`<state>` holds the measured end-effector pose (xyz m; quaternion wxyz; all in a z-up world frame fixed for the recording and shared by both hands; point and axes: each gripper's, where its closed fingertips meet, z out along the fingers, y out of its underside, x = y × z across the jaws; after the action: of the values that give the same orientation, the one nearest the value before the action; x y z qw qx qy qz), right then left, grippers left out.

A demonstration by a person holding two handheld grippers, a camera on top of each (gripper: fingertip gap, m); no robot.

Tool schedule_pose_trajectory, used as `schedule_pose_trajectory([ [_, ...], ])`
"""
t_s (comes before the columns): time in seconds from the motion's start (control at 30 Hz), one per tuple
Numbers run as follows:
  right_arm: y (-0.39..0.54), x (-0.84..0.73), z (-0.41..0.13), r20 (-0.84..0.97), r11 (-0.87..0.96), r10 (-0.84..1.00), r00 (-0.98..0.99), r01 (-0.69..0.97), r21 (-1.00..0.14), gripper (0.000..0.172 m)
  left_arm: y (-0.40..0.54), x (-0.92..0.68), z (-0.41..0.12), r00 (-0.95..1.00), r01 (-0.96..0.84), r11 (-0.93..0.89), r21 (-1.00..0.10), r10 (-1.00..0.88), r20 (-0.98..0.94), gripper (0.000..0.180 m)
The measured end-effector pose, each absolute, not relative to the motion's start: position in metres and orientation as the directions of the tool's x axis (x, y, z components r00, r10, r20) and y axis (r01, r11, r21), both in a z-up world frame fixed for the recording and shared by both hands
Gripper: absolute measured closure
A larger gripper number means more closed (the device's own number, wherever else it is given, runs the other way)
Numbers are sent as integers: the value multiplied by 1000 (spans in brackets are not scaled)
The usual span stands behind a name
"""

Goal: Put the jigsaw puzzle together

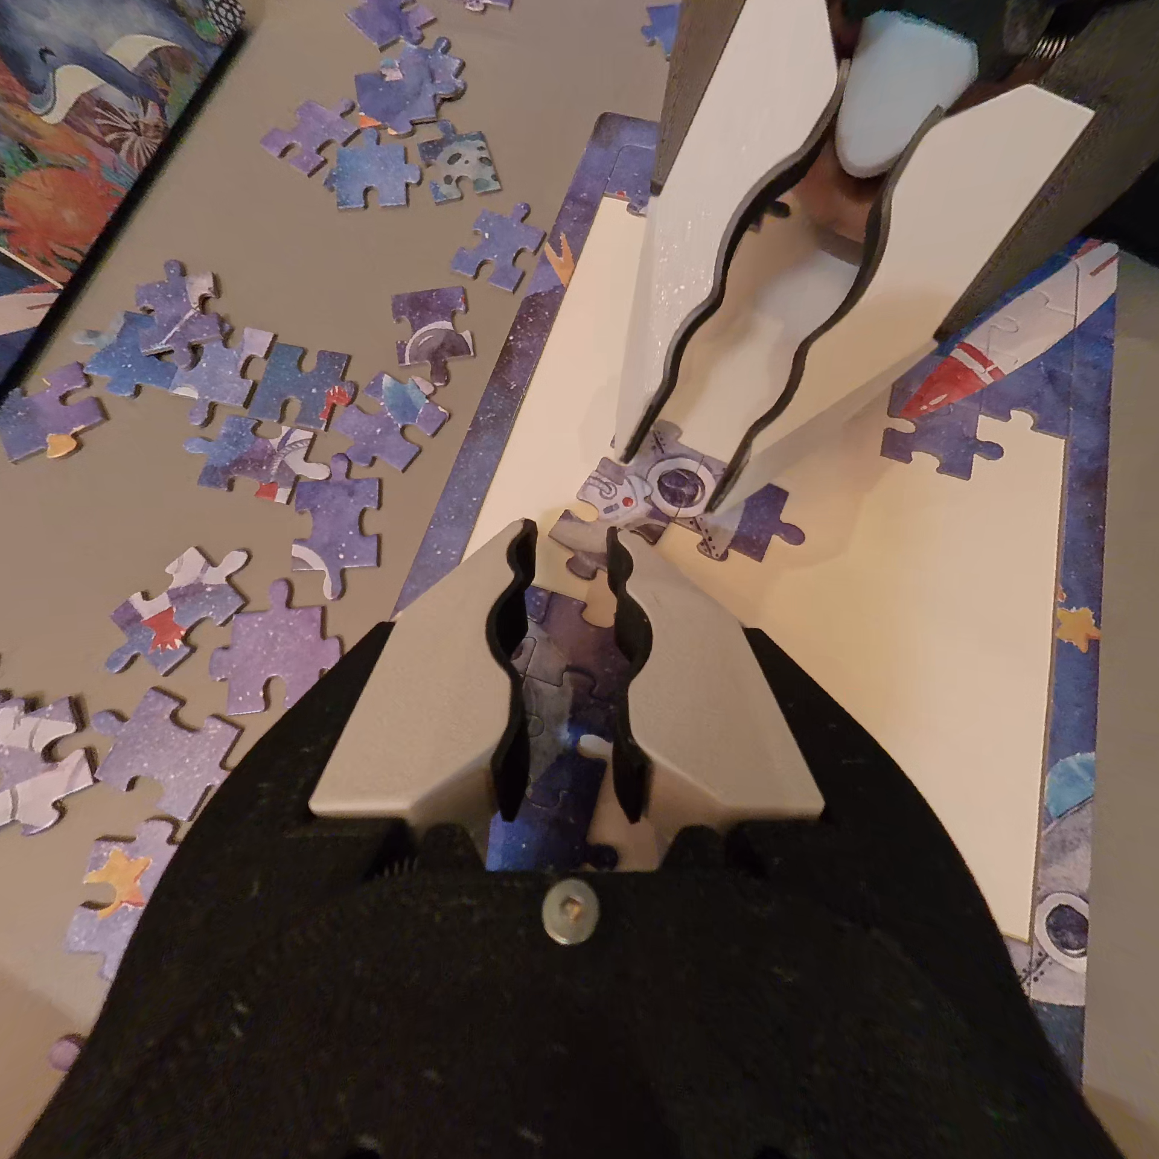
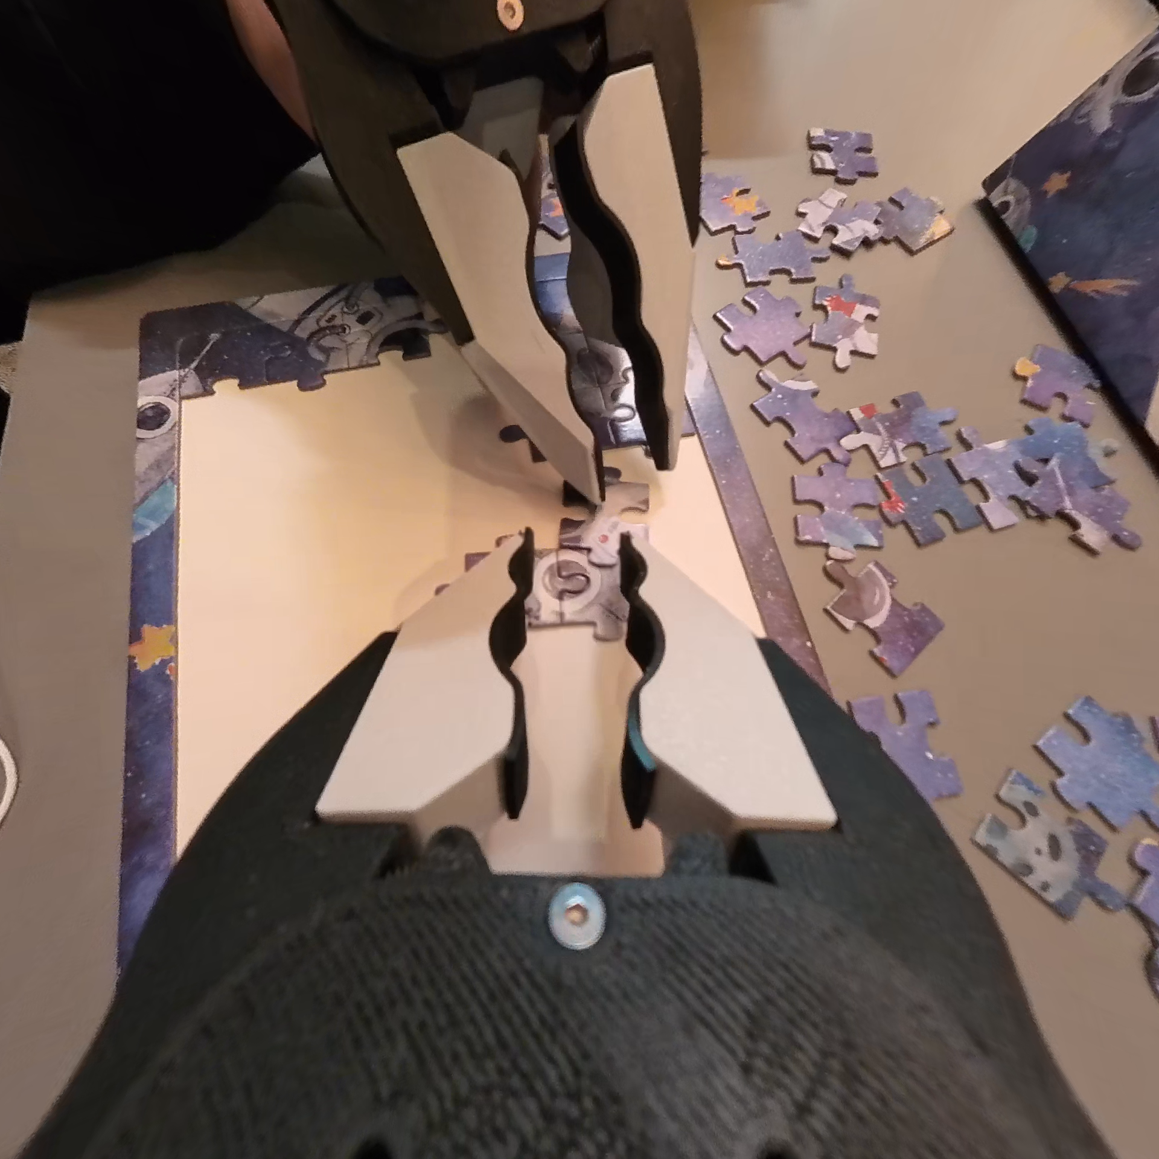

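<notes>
Cardboard, thin and flat, makes up the small cluster of joined puzzle pieces [image 1: 665, 495] showing an astronaut's round visor, lying on the cream inner floor of the puzzle tray [image 1: 846, 627] between the two tools. Such pieces look light and fairly stiff, yet they would likely bend or unlock at the joints if lifted from one corner; pressing down on the faces or nudging the outer edges seems the safer hold. The left tool [image 1: 567, 533] has its jaws spread with nothing between the pads; just ahead of its tips lies the cluster's nearest grey piece, the right-hand tip at or over its edge. The right tool [image 2: 576, 542] is likewise spread, its tips straddling the visor pieces from above; the pieces lie flat on the tray and the pads do not visibly squeeze them. In the left wrist view the right tool [image 1: 671, 483] comes down from the far side, its two tips resting at opposite edges of the visor, which the right wrist view partly hides behind its own fingers. That view also shows the assembled rocket corner [image 1: 966, 376] beyond the right tool and a picture-printed box lid [image 1: 94, 125] far to the left. The right wrist view alone shows the assembled strip [image 2: 326, 351] along the tray's far border. Loose purple pieces [image 2: 928, 489] lie scattered on the grey table [image 2: 784, 100] to its right.
</notes>
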<state>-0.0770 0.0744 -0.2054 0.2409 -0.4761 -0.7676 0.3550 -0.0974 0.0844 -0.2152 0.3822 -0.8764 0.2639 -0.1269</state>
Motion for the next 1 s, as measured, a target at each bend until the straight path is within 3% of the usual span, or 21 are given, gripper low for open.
schedule_pose_trajectory([
  [1.0,81,-81,-217,0,253,925,-379,617,-745,161,98,-128,-198,903,-286,-539,-792,-427,-35,165],
])
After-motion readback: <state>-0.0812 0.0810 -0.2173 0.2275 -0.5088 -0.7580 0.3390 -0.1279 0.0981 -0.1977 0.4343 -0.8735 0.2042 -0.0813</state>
